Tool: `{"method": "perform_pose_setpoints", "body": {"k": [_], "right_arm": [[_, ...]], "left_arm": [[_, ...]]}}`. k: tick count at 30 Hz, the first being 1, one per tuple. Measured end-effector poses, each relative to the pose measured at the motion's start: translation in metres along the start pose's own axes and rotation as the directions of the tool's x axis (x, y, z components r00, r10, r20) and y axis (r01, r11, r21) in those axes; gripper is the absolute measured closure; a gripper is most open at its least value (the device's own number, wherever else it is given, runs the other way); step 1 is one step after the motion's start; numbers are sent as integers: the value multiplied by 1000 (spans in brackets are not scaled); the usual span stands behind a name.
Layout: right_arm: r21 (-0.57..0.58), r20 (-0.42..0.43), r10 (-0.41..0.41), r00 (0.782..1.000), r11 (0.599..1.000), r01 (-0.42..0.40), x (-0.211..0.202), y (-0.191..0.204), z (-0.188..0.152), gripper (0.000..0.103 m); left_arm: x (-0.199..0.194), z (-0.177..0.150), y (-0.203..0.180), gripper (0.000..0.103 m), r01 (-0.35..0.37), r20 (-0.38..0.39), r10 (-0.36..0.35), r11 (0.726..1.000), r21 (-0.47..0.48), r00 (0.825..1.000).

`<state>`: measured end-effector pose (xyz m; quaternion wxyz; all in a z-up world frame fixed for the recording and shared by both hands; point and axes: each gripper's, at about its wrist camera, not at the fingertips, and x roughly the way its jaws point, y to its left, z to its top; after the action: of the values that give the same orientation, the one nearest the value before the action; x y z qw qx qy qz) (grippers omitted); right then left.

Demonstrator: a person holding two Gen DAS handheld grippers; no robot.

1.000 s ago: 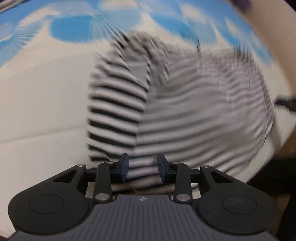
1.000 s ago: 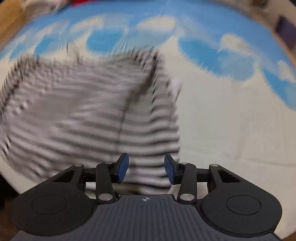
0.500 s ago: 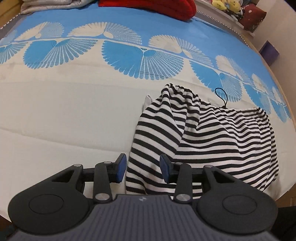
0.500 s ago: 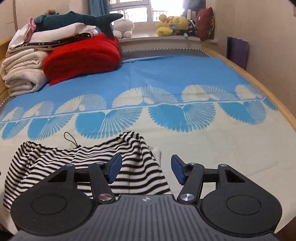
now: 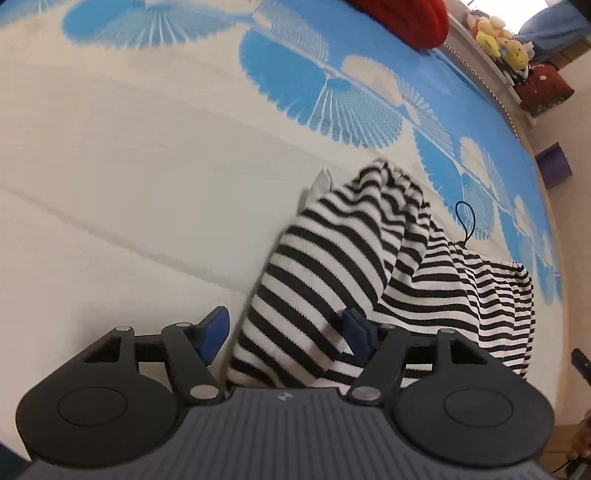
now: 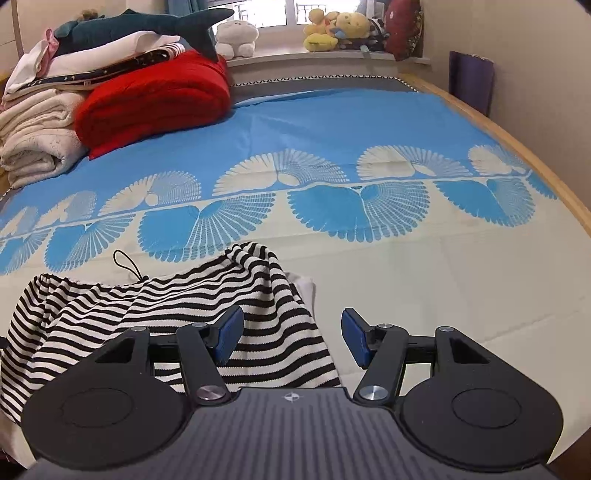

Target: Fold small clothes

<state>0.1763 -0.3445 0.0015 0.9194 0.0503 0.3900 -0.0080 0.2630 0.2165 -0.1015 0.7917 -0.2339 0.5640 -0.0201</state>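
Left wrist view: the striped garment (image 5: 332, 269) lies rumpled on the bedspread (image 5: 129, 166), near the bed's front edge, partly folded over itself with one thick fold running toward the camera. A thin black loop (image 5: 464, 218) sticks out from its far edge. The left gripper (image 5: 286, 332) sits low over the near end of that fold, jaws spread wide; cloth lies between the blue pads (image 5: 214, 332), but they do not pinch it. The right-hand pad is partly tucked behind the fabric.

In the right wrist view the same garment (image 6: 177, 306) fills the lower left, its near corner reaching under the right gripper (image 6: 291, 338). These jaws are also wide apart, holding nothing; the left pad (image 6: 227, 338) is over the stripes, the other over bare cream sheet. A bit of white cloth (image 6: 304, 286) peeks from beneath the garment's right edge.

Farther back, the bedspread turns blue with pale fan shapes. A red quilt (image 6: 155, 99) and stacked cream blankets (image 6: 33, 140) sit at the far left, a toy shark (image 6: 140, 27) on top. Plush toys (image 6: 332, 27) line the windowsill.
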Motion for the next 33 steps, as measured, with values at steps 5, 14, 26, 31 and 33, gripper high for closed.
{"method": "perform_pose_setpoints", "body": {"k": [5,14,26,31,33], "right_arm": [[14,-3,-1,1000,1000,1,4,-6,4,42],[26,-15,1,1000,1000,-1,13,-4,9,42],[100,8,-9,1000,995,8,17,13,17,42],[100,23,2,1000,995,-4,16,23,17,42],[91,26,8,1000,996,-10,15,26,16,42]], "left_arm": [[30,0,-2,28,7,-57,-6,1000,12,998],[52,-7,-34,76,110,-42,-106,987,119,993],[-3,4,-44,92,26,104,-38,992,121,994],[-15,-5,-64,92,-329,196,284,908,260,939],[-21,-2,-70,92,-298,206,251,921,249,946]]}}
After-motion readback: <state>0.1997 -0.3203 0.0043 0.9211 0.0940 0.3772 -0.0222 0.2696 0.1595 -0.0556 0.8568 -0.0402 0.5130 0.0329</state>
